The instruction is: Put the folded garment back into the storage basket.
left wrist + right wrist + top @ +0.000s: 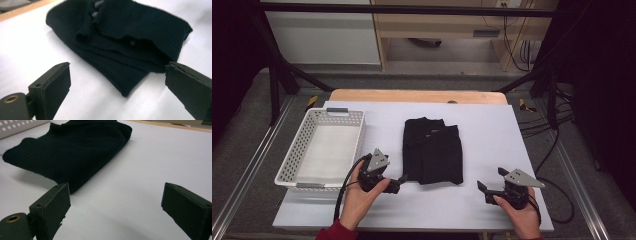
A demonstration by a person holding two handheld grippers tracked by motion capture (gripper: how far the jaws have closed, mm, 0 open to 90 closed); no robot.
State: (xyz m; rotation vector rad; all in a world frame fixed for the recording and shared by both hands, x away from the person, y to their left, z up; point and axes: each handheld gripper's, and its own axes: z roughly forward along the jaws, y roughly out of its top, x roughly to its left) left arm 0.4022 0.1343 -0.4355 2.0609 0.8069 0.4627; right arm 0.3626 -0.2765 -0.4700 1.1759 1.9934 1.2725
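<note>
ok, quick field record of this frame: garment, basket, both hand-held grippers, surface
garment: black knit garment, folded, lying flat mid-table
basket: white perforated basket, left of the garment, apart from it, nothing inside
left hand-held gripper: open, at the garment's near left corner, contact cannot be told
right hand-held gripper: open, right of the garment, apart from it, holding nothing
surface: white sheet over a wooden table
</note>
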